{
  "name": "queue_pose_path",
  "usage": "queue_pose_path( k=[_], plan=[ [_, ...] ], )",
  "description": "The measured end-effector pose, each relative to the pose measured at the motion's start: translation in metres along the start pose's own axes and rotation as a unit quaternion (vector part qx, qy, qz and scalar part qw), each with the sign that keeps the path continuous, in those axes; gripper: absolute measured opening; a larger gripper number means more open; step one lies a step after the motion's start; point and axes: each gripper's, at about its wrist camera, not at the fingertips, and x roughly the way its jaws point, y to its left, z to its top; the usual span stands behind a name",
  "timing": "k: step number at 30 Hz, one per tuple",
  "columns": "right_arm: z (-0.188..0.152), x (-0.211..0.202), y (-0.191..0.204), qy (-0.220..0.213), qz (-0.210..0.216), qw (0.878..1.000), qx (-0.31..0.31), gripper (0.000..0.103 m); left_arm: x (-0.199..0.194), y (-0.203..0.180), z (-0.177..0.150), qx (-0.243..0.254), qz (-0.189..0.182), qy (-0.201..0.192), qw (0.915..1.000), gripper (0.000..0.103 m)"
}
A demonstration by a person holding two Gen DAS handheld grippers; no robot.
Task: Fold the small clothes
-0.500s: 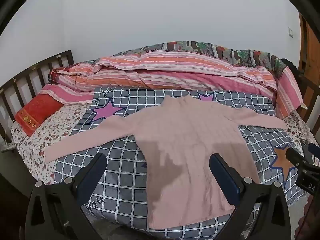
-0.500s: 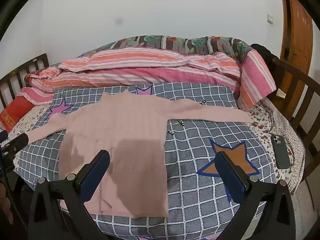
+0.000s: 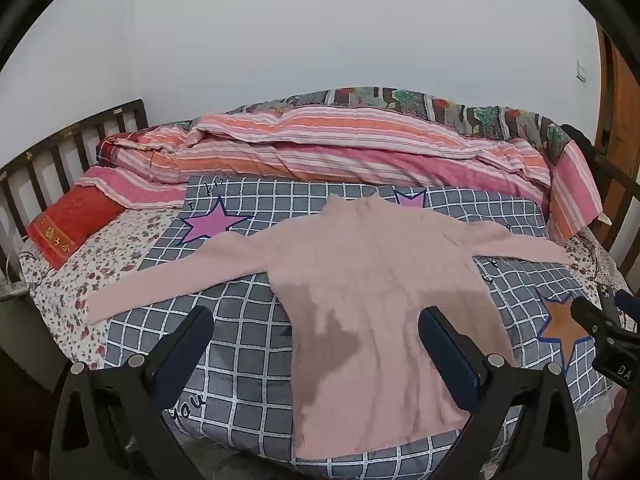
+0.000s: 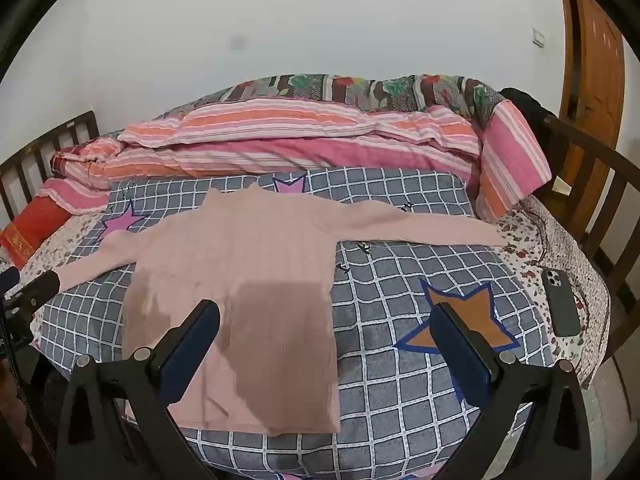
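Observation:
A pink long-sleeved sweater [image 3: 372, 276] lies flat on a grey checked cover [image 3: 248, 368], hem toward me, collar toward the wall, both sleeves spread out sideways. It also shows in the right wrist view [image 4: 248, 264]. My left gripper [image 3: 316, 336] is open and empty, held above the sweater's near left part. My right gripper [image 4: 326, 332] is open and empty, held above the sweater's near right edge. Each gripper's body shows at the edge of the other's view.
The bed has a striped pink and orange quilt [image 3: 340, 148] bunched along the wall. A red cushion [image 3: 68, 224] lies at the left by the wooden rail [image 3: 60, 148]. A dark phone [image 4: 562, 302] lies on the floral sheet at the right. A wooden door [image 4: 592, 52] stands at the far right.
Both views have shifted very slightly. The sweater lies as before and both grippers stay open.

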Motion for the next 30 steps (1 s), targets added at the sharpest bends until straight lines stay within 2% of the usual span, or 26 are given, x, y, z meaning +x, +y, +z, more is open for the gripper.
queue_pose_path(
  k=[30],
  plan=[
    [-0.0003,-0.0029,-0.0029,-0.007,0.005,1.000,0.011,0.103,0.0019,0.0068,0.0063,-0.006,0.000,0.000,1.0000,0.103]
  ],
)
